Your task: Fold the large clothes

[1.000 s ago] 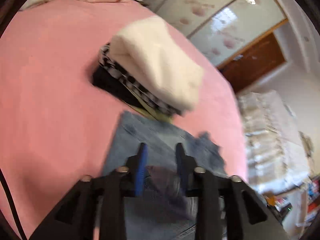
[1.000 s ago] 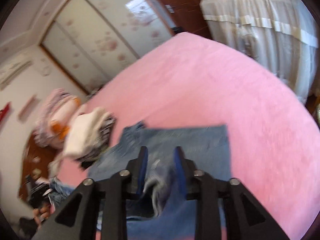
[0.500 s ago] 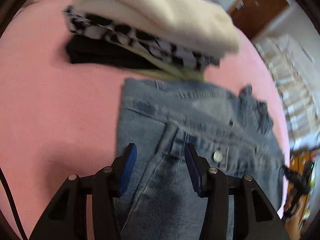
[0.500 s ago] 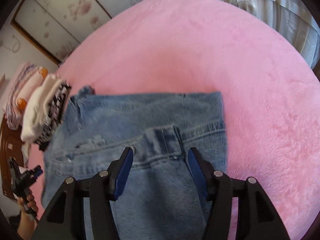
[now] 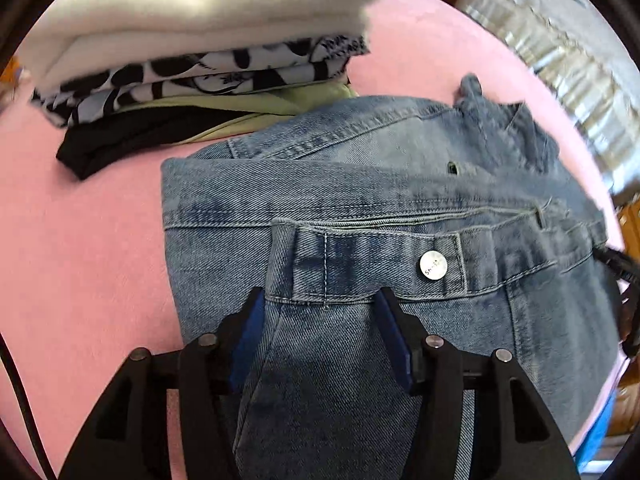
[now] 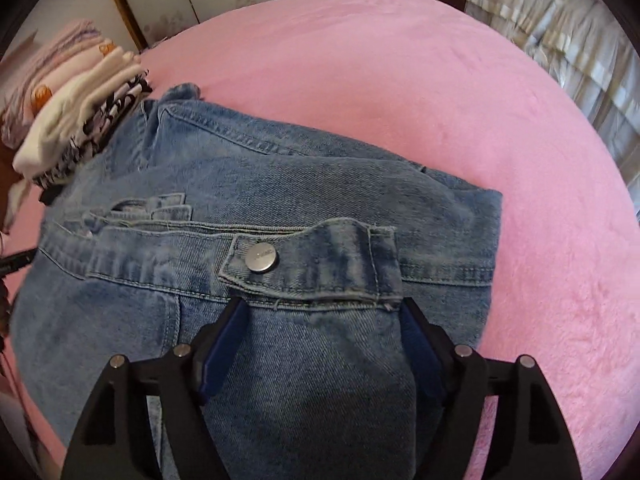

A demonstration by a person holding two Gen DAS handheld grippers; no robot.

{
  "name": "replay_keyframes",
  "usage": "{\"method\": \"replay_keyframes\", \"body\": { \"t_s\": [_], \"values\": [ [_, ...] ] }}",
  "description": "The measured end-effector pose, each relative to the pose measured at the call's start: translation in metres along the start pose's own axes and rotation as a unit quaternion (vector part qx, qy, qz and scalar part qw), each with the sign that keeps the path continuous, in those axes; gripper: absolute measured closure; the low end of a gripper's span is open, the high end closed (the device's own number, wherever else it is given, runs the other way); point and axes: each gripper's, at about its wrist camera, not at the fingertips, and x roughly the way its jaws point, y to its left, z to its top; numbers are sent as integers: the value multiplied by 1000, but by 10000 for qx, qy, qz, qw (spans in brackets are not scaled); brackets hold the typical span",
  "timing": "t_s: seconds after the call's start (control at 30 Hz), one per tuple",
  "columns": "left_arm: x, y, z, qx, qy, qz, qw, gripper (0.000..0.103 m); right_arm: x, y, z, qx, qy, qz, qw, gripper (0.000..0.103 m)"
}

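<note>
A pink bed (image 6: 400, 80) is carrying the jeans (image 5: 360, 184), folded over beside a stack of folded clothes (image 5: 200, 40). Both the left tongs (image 5: 320, 316) and right tongs (image 6: 320, 320) have just been opening, apparently releasing the denim between them; perhaps one fold remains.

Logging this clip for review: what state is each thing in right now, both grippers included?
jeans: folded over, lying on the bed, waistband on top.
waistband button: fastened through its tab.
stack of clothes: folded, piled beside the jeans.
pink bed cover: spread flat.
left gripper: jaws just been opening, denim between them, not pinched.
right gripper: jaws just been opening, wide, denim between them.
</note>
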Motion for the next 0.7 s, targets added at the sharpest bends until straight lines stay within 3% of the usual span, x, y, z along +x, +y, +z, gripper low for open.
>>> {"method": "replay_keyframes", "body": {
  "t_s": [0.07, 0.17, 0.23, 0.3, 0.37, 0.5, 0.63, 0.7],
  "values": [
    [-1, -7, -2, 242, -23, 258, 9994, 59, -3, 6, -2, -91, -92, -103, 9999, 37],
    [-5, -18, -5, 497, -64, 652, 9966, 81, -14, 15, -7, -165, -257, -419, 9987, 66],
    [-11, -23, -9, 506, -109, 898, 9946, 84, -23, 15, -11, -201, -338, -583, 9975, 82],
    [-20, -27, -13, 445, -235, 1207, 9914, 87, -33, 15, -15, -197, -458, -690, 9964, 90],
    [-37, -34, -15, 300, -540, 1551, 9860, 94, -50, 14, -19, -106, -670, -780, 9946, 93],
    [-81, -35, -18, 39, -1166, 1728, 9780, 101, -93, 13, -20, -13, -1202, -868, 9890, 95],
    [-132, -30, -15, -150, -1922, 2347, 9527, 103, -130, 28, -12, -99, -1744, -1032, 9792, 95],
    [-149, -19, -10, -353, -2055, 2250, 9518, 103, -143, 30, -5, -46, -1903, -944, 9772, 95]
  ]
}}
